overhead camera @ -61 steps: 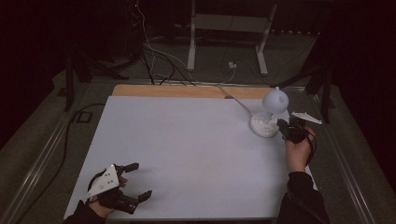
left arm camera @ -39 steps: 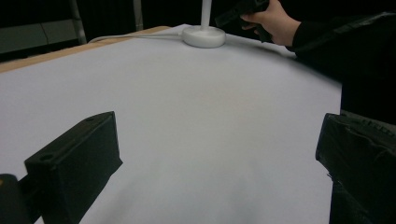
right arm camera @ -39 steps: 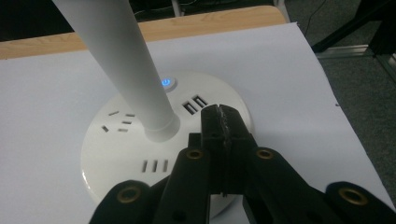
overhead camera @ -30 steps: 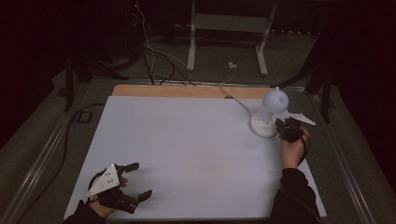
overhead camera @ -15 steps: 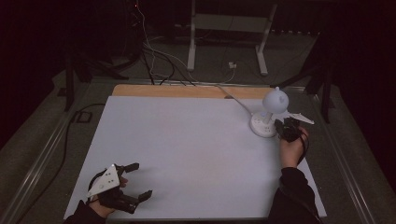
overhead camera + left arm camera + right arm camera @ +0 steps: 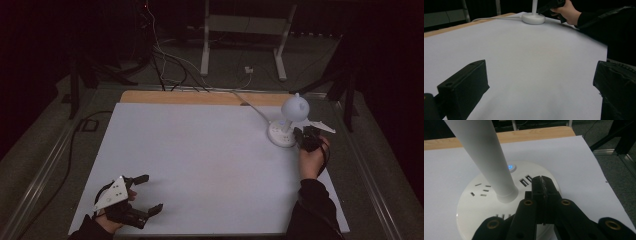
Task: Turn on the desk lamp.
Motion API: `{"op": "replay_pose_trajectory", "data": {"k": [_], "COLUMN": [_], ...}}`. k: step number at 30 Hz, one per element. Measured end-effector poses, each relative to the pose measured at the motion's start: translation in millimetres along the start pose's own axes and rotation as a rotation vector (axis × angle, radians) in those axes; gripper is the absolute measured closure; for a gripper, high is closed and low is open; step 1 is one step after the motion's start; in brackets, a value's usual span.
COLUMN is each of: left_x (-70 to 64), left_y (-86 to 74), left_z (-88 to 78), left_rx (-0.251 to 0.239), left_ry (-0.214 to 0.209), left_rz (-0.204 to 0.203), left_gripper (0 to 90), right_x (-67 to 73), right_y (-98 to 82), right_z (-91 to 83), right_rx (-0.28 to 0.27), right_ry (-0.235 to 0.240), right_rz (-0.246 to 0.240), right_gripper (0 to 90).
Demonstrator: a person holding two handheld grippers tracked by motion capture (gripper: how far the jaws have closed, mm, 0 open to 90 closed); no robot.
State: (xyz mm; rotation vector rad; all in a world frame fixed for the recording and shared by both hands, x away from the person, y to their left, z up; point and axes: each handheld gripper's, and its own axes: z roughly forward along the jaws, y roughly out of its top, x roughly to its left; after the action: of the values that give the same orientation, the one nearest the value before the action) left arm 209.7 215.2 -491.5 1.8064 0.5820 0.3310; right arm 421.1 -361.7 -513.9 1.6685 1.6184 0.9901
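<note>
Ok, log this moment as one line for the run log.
left gripper: open, idle near table edge | right gripper: shut, tips over lamp base | power light: lit

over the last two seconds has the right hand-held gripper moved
Yes, slightly. The right hand-held gripper has edged toward the lamp base and now sits against its rim; earlier it hung just beside it.

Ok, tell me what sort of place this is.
Probably a lab recording rig: a white table with a lone lamp, cables on the floor behind, dark surroundings, and handheld grippers, left and right.
</note>
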Motion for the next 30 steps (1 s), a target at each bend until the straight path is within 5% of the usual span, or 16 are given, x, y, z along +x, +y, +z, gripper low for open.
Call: {"op": "replay_pose_trajectory", "data": {"k": [7, 12, 21, 26, 30], "left_x": [0.0, 0.7, 0.5, 0.6, 0.7], "left_y": [0.1, 0.2, 0.4, 0.3, 0.3], "left_z": [0.5, -0.9, -0.2, -0.1, -0.2], "left_rx": [0.001, -0.005, -0.001, 0.000, -0.002], "left_ry": [-0.003, 0.001, 0.000, 0.000, -0.001], "left_rz": [0.001, -0.004, -0.001, -0.002, -0.003], "left_gripper": [0.4, 0.4, 0.4, 0.4, 0.4], "right_x": [0.3, 6.6, -4.9, -3.1, -0.9], "right_y": [-2.1, 1.3, 6.3, 7.1, 8.5], "right_z": [1.0, -2.4, -19.1, -23.0, -27.1], "right_rx": [-0.006, -0.017, -0.097, -0.081, -0.076], "right_ry": [0.027, 0.004, 0.025, 0.015, 0.055], "right_rz": [-0.008, -0.012, -0.028, -0.047, -0.061], "right_gripper": [89.8, 88.9, 52.4, 22.1, 9.8]}}
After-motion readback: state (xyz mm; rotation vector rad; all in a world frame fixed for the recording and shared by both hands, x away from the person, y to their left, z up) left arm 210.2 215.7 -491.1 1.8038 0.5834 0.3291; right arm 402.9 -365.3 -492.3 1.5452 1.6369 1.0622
